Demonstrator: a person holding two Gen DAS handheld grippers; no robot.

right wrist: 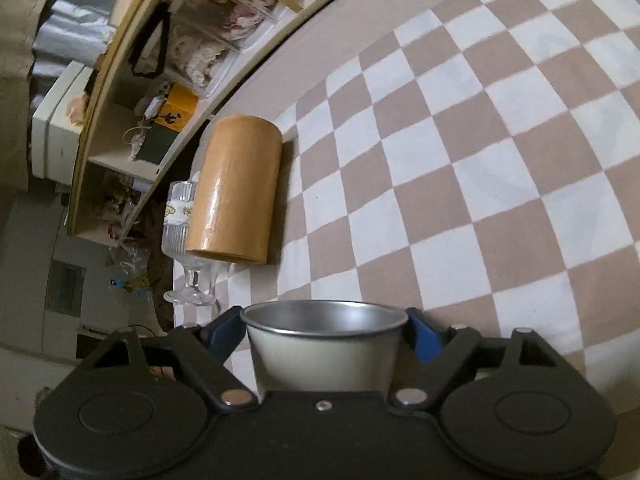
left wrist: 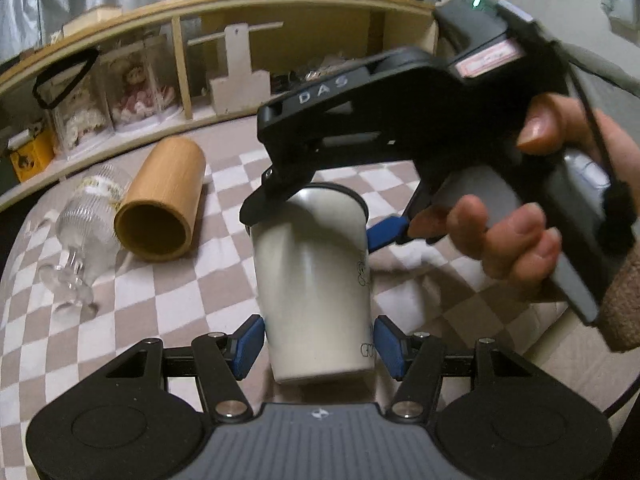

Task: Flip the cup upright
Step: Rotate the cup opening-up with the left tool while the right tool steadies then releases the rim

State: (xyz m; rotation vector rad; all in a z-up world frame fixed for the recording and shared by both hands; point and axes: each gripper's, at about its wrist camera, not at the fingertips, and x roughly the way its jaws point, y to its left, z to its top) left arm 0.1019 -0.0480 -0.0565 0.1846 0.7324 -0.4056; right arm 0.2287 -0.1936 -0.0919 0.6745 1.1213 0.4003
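The white cup (left wrist: 316, 280) is flanked at its base by the blue pads (left wrist: 249, 345) of the left gripper (left wrist: 318, 346), which stand slightly clear of it, parted. Its rim end, at 12 o'clock, is clamped between the fingers of the right gripper (right wrist: 326, 338), whose body is marked "DAS". In the right wrist view the steel-lined mouth (right wrist: 324, 316) is seen. A bamboo cylinder (left wrist: 160, 208) and a ribbed glass goblet (left wrist: 86, 236) lie at 10 o'clock on the checkered cloth (left wrist: 168, 304).
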